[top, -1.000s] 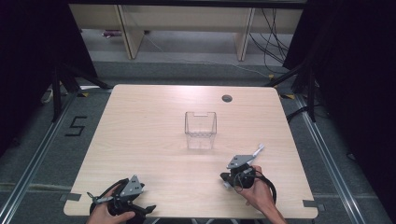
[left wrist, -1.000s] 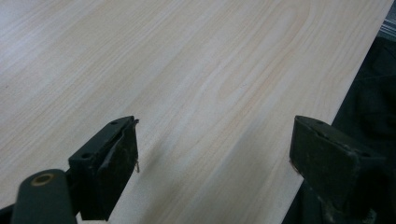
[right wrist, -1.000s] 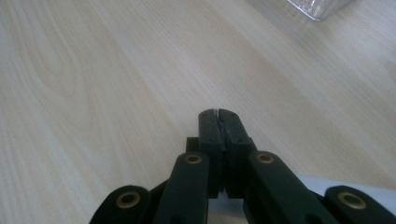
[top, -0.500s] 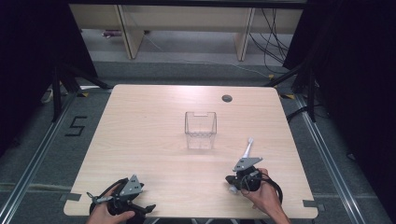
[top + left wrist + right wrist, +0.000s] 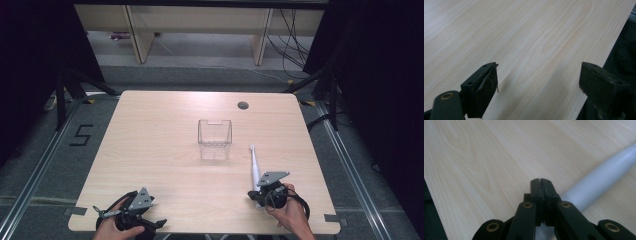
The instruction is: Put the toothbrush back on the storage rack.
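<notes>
Toothbrush (image 5: pixel 254 167): lies on table (image 5: pixel 160 150), right of clear bin (image 5: pixel 215 139), apart.
R gripper (image 5: pixel 540 180): jaws together, empty; own view shows handle alongside.
L gripper (image 5: pixel 537 80): jaws apart, near-left table edge.

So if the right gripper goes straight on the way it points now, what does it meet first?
Probably nothing: ahead of the shut right gripper lies bare table. The white toothbrush runs off to its right, seemingly out of line, though depth is unclear.
</notes>
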`<state>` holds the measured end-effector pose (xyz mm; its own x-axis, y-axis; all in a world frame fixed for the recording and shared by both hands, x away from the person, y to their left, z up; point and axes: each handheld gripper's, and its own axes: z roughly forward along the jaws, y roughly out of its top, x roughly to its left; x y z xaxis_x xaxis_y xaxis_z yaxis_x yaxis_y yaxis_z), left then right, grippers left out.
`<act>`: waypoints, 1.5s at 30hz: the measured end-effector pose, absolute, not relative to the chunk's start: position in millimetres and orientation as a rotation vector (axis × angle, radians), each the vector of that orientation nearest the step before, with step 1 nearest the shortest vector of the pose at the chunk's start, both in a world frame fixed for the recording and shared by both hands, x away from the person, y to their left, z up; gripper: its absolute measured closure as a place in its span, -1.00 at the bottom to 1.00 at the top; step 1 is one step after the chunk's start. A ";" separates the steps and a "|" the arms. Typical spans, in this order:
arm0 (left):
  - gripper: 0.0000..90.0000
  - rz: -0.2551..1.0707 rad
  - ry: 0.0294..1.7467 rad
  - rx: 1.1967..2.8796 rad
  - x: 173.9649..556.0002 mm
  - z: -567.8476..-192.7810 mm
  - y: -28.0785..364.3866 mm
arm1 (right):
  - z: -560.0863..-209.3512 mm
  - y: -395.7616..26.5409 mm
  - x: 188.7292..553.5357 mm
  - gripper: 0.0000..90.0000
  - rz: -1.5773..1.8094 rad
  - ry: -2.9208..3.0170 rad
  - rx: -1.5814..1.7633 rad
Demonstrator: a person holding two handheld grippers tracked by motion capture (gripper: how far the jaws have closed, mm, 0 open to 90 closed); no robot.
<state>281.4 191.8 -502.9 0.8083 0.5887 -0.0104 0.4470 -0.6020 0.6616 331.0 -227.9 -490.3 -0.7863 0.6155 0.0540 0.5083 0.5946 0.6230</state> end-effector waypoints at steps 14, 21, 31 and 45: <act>-0.67 0.274 0.745 2.327 282.0 -503.2 191.6 | -488.9 -241.7 330.2 0.98 0.950 2.652 0.953; -0.67 0.273 0.750 2.323 281.7 -502.8 191.9 | -488.2 -248.9 329.0 0.98 0.945 2.644 0.973; -0.67 0.273 0.753 2.322 281.6 -502.9 191.9 | -486.0 -258.1 327.3 0.98 0.918 2.614 1.010; -0.67 0.275 0.748 2.325 281.2 -502.3 192.1 | -484.8 -278.3 328.4 0.98 0.901 2.585 1.088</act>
<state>281.2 192.1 -502.3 0.8135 0.5816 -0.0041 0.4401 -0.6111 0.6579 328.4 -278.3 -484.8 -0.7108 0.7014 0.0530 0.5823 0.5445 0.6037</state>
